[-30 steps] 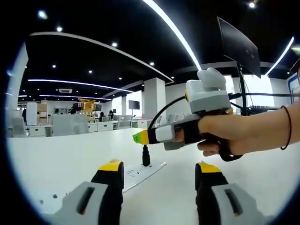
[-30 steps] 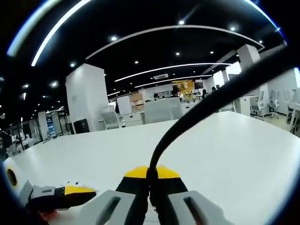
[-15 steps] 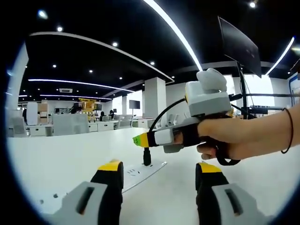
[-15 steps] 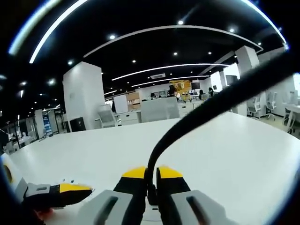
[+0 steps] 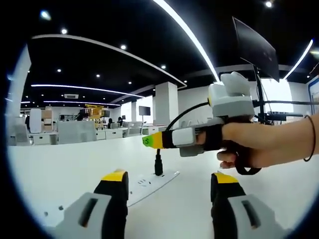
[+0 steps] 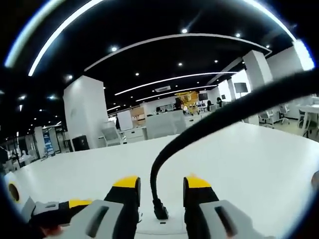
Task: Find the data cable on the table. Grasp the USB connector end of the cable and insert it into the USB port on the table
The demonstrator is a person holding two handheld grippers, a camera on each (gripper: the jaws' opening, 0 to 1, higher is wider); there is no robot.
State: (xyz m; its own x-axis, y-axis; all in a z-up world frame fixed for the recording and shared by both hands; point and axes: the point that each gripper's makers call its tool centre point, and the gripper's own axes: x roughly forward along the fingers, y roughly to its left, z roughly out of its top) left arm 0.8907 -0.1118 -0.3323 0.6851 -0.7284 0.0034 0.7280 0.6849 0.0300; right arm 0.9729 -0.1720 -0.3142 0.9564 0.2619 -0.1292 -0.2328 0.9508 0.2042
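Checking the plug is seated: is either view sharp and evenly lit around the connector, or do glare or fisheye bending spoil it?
Left gripper view: even light, no glare on the table; connector small but sharp. Right gripper view: connector close and fairly sharp; ceiling strips bright and bowed by fisheye.

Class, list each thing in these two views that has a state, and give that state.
left tool: open, holding nothing.
right tool: open, jaws either side of the cable, not gripping it.
USB connector: upright, plugged into the socket strip.
socket strip: lying flat, occupied by the USB connector.
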